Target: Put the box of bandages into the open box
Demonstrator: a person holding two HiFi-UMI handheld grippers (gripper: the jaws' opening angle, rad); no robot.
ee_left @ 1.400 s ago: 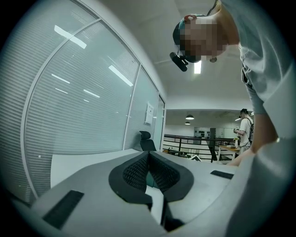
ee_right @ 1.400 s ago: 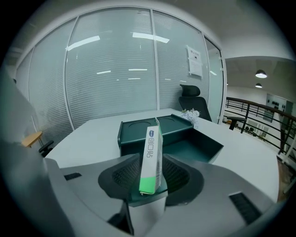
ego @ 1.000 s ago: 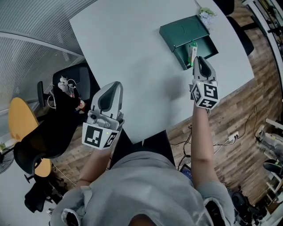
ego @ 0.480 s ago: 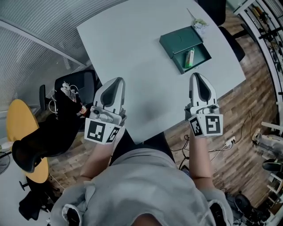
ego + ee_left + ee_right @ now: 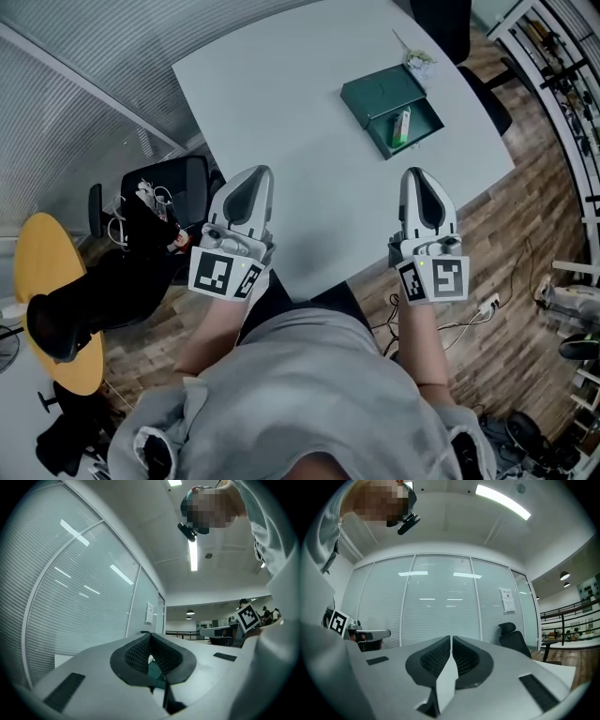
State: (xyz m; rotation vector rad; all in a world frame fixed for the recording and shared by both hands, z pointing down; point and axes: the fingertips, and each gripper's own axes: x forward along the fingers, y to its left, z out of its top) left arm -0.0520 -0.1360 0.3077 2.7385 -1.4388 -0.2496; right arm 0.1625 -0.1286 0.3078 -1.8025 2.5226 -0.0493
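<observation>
Head view has your right gripper (image 5: 419,174) back at the near edge of the table (image 5: 281,103), level with your left gripper (image 5: 254,172) and well apart from it. A second ago it reached out over the green box (image 5: 380,91) with its tip just beside the bandage box (image 5: 402,127), and half a second ago it was already most of the way back. The bandage box lies lengthwise inside the open half of the green box, close to the side where the flat lid begins, and nothing touches it now. It is in the same compartment as in the earlier frames. The green box sits toward the far right of the table, near a small sprig of flowers (image 5: 417,58) at the far edge, well apart from both grippers. Right gripper view shows your right jaws pressed together, pad against pad, with nothing between them; a second ago they stood slightly apart. Left gripper view shows your left jaws meeting at the tips too, with nothing held. A sliver of green shows through the slit below the pads, and you cannot tell from there what it is. Your left gripper has hardly shifted across the three frames: it hangs over the table's near left edge, pointing away from you, as the right one does. A black chair (image 5: 164,187) stands off the table's left side, where it stood before.
</observation>
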